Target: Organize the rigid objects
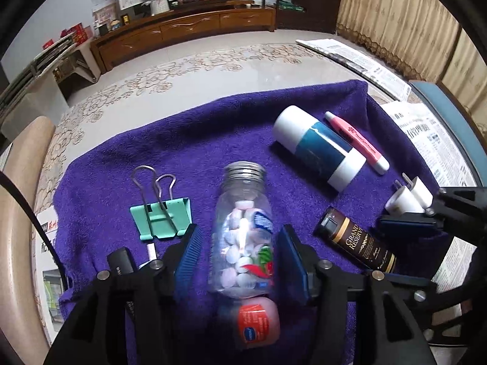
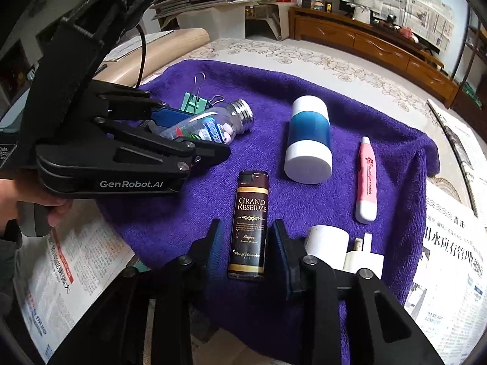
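Observation:
Rigid objects lie on a purple towel (image 1: 188, 133). My left gripper (image 1: 239, 251) is open, its jaws on either side of a clear candy bottle (image 1: 242, 234) lying on its side; it shows too in the right wrist view (image 2: 213, 124). My right gripper (image 2: 245, 248) is open around a dark "Grand Reserve" lighter (image 2: 250, 225), also seen in the left wrist view (image 1: 354, 240). A small red jar (image 1: 257, 324) lies just behind the bottle.
On the towel: a green binder clip (image 1: 161, 217), a white and blue cylinder (image 1: 319, 147), a pink and white pen (image 1: 357, 141), a white plug adapter (image 1: 409, 196). Newspaper (image 2: 450, 261) surrounds the towel. A black device (image 1: 121, 261) lies at my left.

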Demonstrator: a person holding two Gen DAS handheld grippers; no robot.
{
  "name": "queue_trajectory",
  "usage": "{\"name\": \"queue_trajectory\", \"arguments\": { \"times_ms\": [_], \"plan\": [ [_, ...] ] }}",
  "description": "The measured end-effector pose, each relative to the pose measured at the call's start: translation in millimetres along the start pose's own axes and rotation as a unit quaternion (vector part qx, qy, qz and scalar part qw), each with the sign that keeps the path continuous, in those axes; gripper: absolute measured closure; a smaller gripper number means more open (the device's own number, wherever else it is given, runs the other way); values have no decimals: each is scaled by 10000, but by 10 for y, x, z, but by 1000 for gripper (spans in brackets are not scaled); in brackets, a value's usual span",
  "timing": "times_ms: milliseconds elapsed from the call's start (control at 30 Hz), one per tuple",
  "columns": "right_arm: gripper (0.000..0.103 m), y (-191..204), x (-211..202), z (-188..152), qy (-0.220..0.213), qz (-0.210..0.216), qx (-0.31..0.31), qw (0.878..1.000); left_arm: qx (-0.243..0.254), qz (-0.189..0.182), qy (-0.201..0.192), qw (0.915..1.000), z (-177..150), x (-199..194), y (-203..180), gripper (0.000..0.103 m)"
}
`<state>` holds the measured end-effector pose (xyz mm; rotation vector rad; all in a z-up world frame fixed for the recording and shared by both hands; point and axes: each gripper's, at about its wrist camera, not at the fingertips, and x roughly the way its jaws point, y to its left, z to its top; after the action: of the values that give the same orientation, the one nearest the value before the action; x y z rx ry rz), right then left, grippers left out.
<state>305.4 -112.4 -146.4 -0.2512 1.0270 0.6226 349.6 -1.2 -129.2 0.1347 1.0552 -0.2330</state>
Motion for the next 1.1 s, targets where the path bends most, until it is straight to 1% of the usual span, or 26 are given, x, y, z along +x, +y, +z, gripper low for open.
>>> {"name": "queue_trajectory", "arguments": {
  "times_ms": [67, 133, 167, 233, 267, 300, 333, 367, 400, 433, 467, 533, 567, 633, 733, 800, 967, 1100],
  "plan": [
    [60, -36, -80, -32, -132, 52, 80, 9999, -62, -42, -42, 10000, -15, -42, 17, 51],
    [52, -67, -159, -70, -187, 112, 165, 9996, -143, -39, -126, 9998, -43, -118, 35, 41],
    [51, -73, -196, -87, -214, 91, 201, 9995, -177, -36, -184, 9997, -60, -168, 40, 39],
    [50, -87, -322, -138, -325, 42, 316, 9990, -231, -36, -310, 9992, -114, -304, 40, 27],
    [48, -95, -371, -159, -364, 39, 380, 9986, -252, -15, -346, 9991, -139, -357, 41, 23],
    [43, -95, -450, -187, -427, 21, 473, 9980, -269, 7, -408, 9988, -189, -449, 31, 17],
    [33, -89, -540, -218, -504, -23, 567, 9971, -288, 43, -454, 9985, -223, -517, 24, 7],
    [26, -77, -596, -253, -535, -72, 630, 9966, -316, 141, -473, 9983, -264, -585, 14, 0],
    [3, -63, -671, -293, -494, -196, 752, 9958, -365, 376, -469, 9975, -327, -672, -3, 0],
    [0, -52, -740, -332, -481, -340, 883, 9944, -436, 582, -485, 9962, -378, -745, -12, 0],
    [0, -31, -800, -345, -495, -418, 989, 9930, -558, 768, -525, 9941, -444, -842, -24, 0],
    [0, 6, -931, -403, -490, -463, 1189, 9906, -771, 843, -553, 9919, -560, -1004, -43, 0],
    [0, 30, -992, -442, -496, -467, 1270, 9896, -867, 801, -579, 9913, -628, -1093, -50, 0],
    [0, 93, -1131, -515, -516, -633, 1396, 9868, -1051, 684, -667, 9899, -757, -1279, -82, 0],
    [0, 232, -1319, -599, -547, -935, 1469, 9832, -1123, 570, -710, 9895, -916, -1522, -148, 0],
    [0, 307, -1427, -647, -548, -1041, 1533, 9811, -1153, 458, -753, 9894, -991, -1650, -196, 0],
    [0, 521, -1666, -731, -527, -1287, 1697, 9756, -1125, 584, -648, 9898, -1118, -1896, -287, 0],
    [0, 626, -1790, -768, -579, -1418, 1927, 9692, -1364, 496, -601, 9876, -1236, -2097, -258, 0]
  ]
}}
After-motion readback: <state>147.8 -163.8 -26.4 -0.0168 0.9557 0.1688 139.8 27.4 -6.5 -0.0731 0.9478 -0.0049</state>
